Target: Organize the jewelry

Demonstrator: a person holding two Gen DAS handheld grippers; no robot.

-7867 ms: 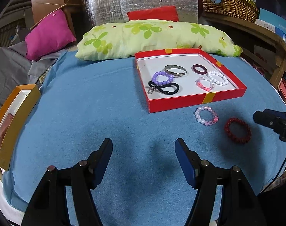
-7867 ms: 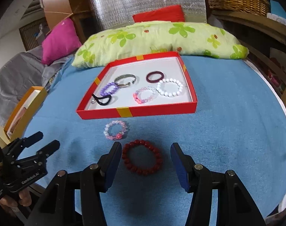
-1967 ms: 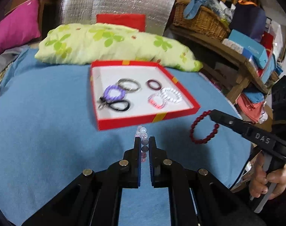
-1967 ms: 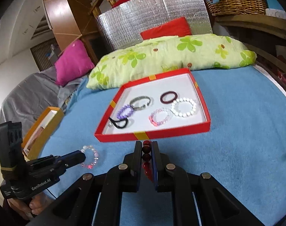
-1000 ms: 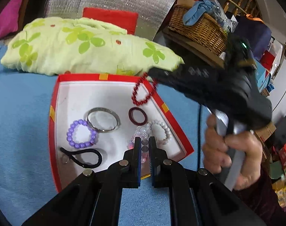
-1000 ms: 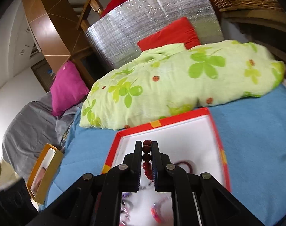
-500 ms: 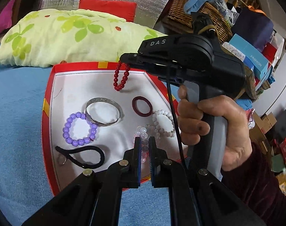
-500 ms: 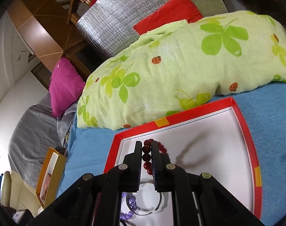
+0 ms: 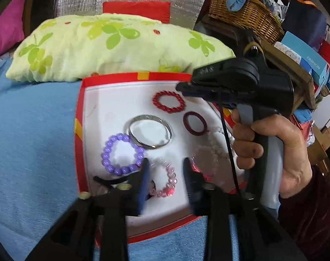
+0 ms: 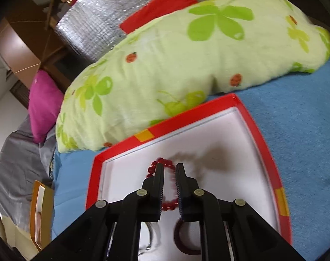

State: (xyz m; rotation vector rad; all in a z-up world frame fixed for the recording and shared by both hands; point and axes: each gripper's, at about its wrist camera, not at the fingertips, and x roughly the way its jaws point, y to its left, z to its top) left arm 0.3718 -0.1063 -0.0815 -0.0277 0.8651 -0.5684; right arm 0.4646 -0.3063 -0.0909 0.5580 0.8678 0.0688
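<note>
Blue bedspread (image 9: pixel 30 143), red cardboard tray (image 9: pixel 78 117); left claw (image 9: pixel 165 174) just opening, released, pink beaded bracelet (image 9: pixel 167 181) lying between its jaws; right claw (image 10: pixel 169 171) parted slightly, red beaded bracelet (image 9: pixel 168 102) loose beneath its tips.

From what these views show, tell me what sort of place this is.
Probably a bedroom or lived-in spare room at home: the red tray sits on a blue blanket like a bed cover, a floral pillow lies behind it, and a wicker basket stands on a cluttered shelf.

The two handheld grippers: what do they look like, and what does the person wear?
Both are black plastic. The left gripper has blue pads on its fingers. The right gripper has a grey pistol handle, white lettering on its body and a thin black cable. The hand on it has a dark maroon sleeve.
</note>
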